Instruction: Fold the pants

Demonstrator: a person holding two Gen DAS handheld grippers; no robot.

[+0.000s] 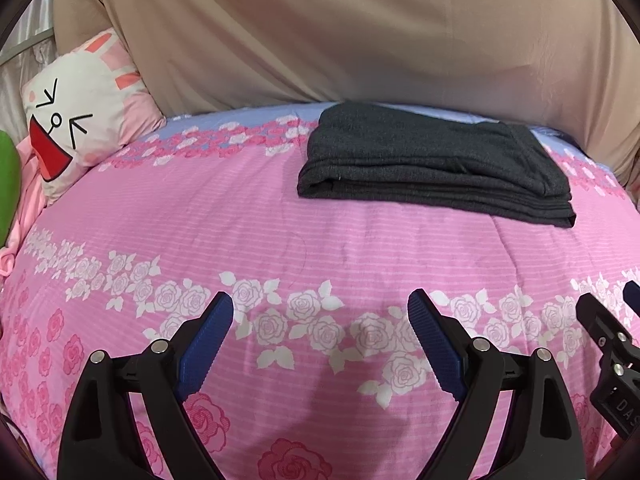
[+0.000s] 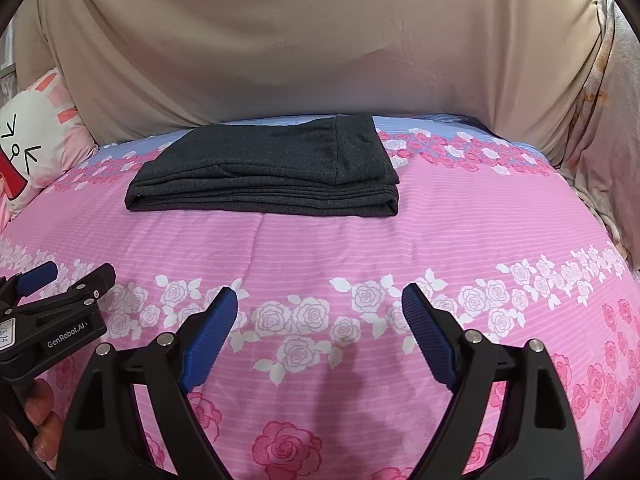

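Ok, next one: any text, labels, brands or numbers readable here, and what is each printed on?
"GenRobot.AI": white print on the left gripper body, right wrist view.
"DAS": embossed, cut off at the frame edge, on the right gripper body, left wrist view.
White sticker on the left gripper: digits, too small to read reliably.
Pillow: cartoon face only, no words.

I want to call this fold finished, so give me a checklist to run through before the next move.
1. Dark grey pants folded into a compact stack: ok.
2. Stack edges roughly aligned, no leg trailing out: ok.
3. Left tongs open and empty: ok.
4. Right tongs open and empty: ok.
5. Both tongs apart from the pants, over the bare pink quilt: ok.
6. Far side of the stack tidy: cannot tell.
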